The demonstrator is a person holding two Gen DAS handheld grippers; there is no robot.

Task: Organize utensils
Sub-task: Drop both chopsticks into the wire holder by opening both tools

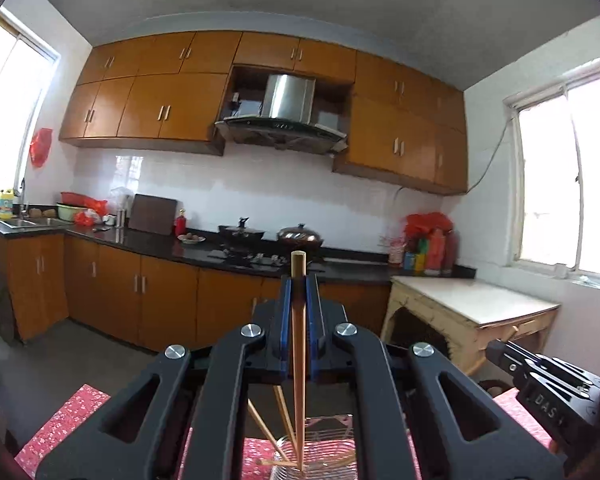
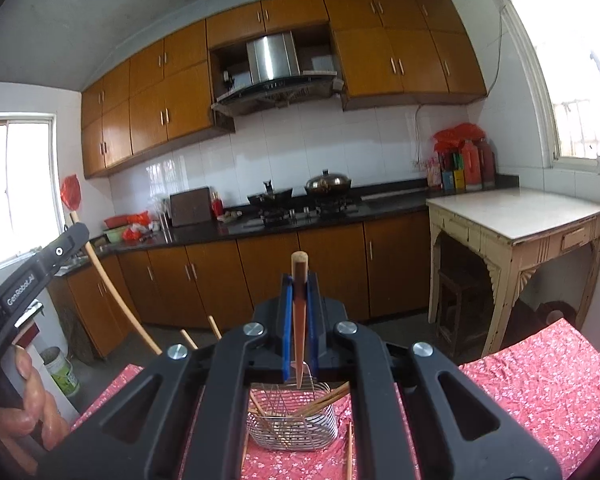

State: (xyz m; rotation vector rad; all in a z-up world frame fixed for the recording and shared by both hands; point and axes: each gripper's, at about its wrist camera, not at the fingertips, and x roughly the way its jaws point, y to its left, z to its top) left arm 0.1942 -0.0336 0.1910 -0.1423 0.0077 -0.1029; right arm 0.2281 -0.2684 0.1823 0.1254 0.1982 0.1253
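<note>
Left gripper held high, fingers aimed across the kitchen, clenched on a chopstick — lower tip down inside the wire basket among others. Right gripper likewise raised and level, clamped on another chopstick, tip just above the basket on the red floral cloth.

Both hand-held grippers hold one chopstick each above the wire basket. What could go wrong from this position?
1. The left hand-held gripper pinches its long wooden chopstick near the top, so the lower tip could swing and miss the round silver wire basket.
2. Thin wooden chopsticks already leaning in the basket may block or deflect the short brown chopstick held by the right hand-held gripper.
3. The light basket could tip on the red floral tablecloth.
</note>
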